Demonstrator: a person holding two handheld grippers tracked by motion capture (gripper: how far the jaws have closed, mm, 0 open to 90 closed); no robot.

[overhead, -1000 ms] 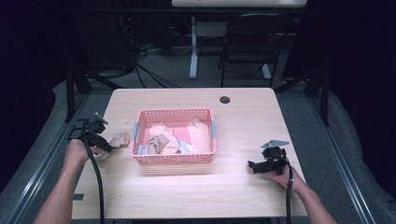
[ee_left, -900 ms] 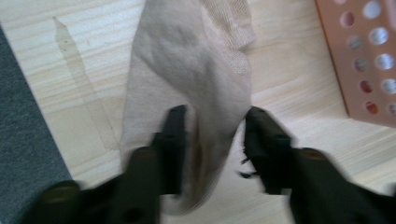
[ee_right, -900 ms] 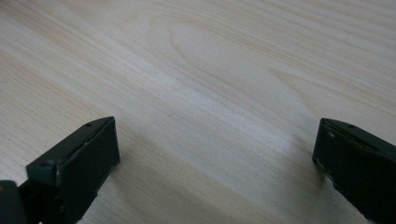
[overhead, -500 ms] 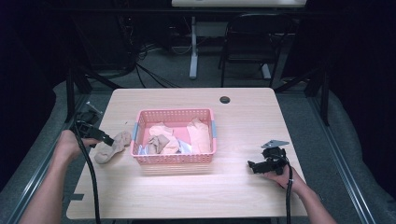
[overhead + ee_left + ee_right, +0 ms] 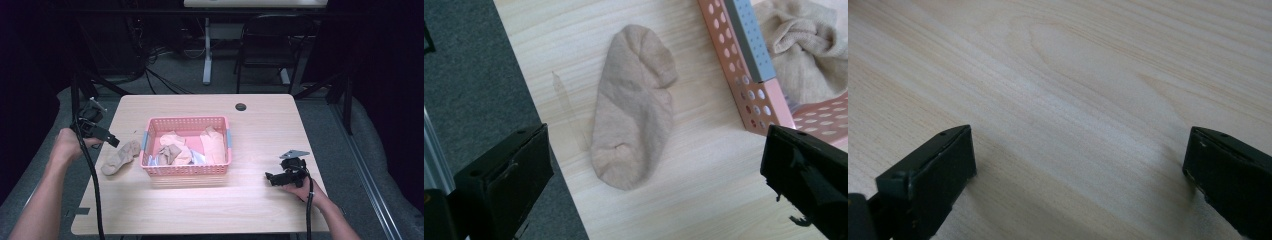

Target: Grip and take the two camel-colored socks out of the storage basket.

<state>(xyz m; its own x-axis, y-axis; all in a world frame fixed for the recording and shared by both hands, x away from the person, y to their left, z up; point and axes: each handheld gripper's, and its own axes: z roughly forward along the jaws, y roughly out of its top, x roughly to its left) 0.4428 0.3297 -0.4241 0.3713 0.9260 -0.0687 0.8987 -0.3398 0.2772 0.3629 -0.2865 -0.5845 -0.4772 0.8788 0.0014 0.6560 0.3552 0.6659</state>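
We saw the left gripper point(image 5: 112, 142) back off up-left, jaws wide and empty, leaving the beige sock point(image 5: 634, 105) flat beside the pink basket point(image 5: 186, 170), probably just unloaded; right gripper point(image 5: 270, 177) sat open, empty.

One table point(image 5: 250, 200), one pink basket point(image 5: 186, 171) at frame centre (several beige socks heaped inside, number unclear), one loose sock point(image 5: 120, 156) left of it, two claws: left claw point(image 5: 113, 141), right claw point(image 5: 269, 177).
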